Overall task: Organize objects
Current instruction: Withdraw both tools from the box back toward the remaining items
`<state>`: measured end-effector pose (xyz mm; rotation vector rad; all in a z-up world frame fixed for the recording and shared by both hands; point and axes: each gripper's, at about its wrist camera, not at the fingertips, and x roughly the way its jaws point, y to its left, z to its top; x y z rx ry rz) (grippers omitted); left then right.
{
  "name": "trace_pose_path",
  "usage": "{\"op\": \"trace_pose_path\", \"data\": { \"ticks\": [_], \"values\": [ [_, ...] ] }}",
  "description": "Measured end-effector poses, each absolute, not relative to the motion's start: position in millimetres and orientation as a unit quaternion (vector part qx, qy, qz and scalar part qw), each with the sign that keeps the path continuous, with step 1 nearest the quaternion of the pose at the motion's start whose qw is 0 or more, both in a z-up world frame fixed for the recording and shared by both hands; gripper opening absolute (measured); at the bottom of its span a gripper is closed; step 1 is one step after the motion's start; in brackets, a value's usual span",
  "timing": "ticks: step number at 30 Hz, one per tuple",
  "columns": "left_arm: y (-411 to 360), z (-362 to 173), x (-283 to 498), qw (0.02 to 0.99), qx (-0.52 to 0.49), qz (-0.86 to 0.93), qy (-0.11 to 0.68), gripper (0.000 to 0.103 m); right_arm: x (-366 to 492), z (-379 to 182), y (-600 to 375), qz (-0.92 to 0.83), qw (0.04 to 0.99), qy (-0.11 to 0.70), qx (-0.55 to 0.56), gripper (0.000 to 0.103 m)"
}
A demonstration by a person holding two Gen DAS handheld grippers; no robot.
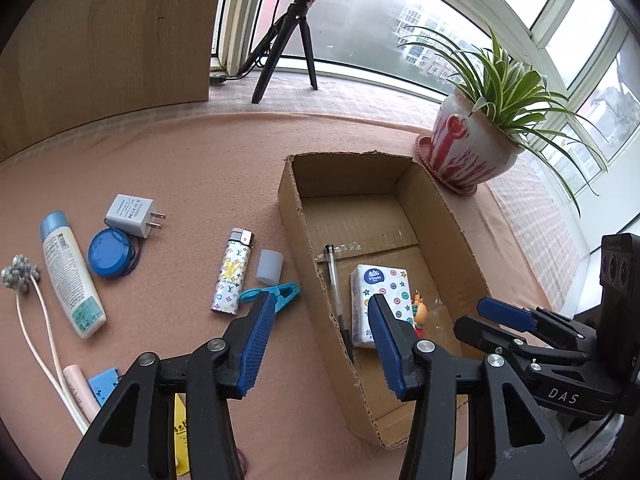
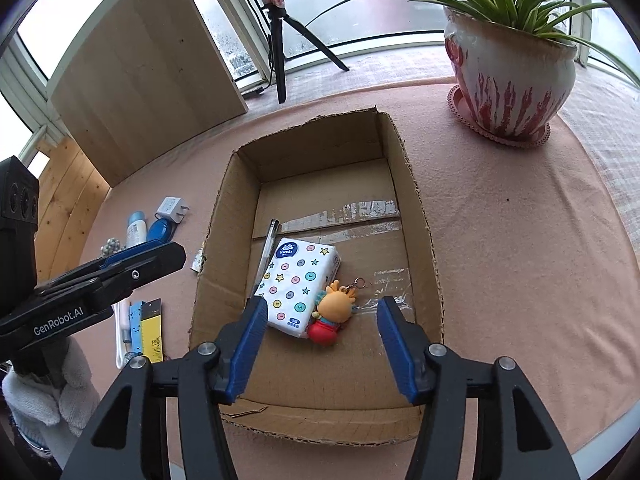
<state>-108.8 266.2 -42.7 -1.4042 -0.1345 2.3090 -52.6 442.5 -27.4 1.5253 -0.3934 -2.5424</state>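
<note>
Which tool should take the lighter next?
Left. The left tool is open over the box's left wall, beside the lighter on the cloth. The right tool is open over the cardboard box, farther away.

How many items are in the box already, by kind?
Pen: 1
Tissue pack: 1
Toy keychain: 1
Total in the cardboard box: 3

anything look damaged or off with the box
Yes: the cardboard box has ragged, torn top edges with no flaps, and peeling tape remnants streak its floor. The tissue pack lies askew inside it.
</note>
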Motion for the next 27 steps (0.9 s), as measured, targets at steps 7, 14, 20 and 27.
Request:
{"op": "trace_pose_path", "data": {
  "ticks": [7,14,20,27],
  "values": [
    [197,-53,-98,0.174,-0.517,0.836,-0.063,0.052,-47,-18,414,-0.849,0.103,-0.131,0.501,0.053],
    [122,-77,-84,0.119,-0.538,0.830,-0.086,0.052,-40,-11,371,-0.844,0.146,-0.121,0.501,0.053],
    [90,-97,-63,0.122,-0.561,0.815,-0.078,0.052,-28,-11,325,-0.835,0.188,-0.090,0.508,0.053],
    [90,-109,-39,0.165,-0.573,0.802,-0.031,0.052,-6,-34,273,-0.811,0.234,-0.038,0.535,0.053]
  ]
}}
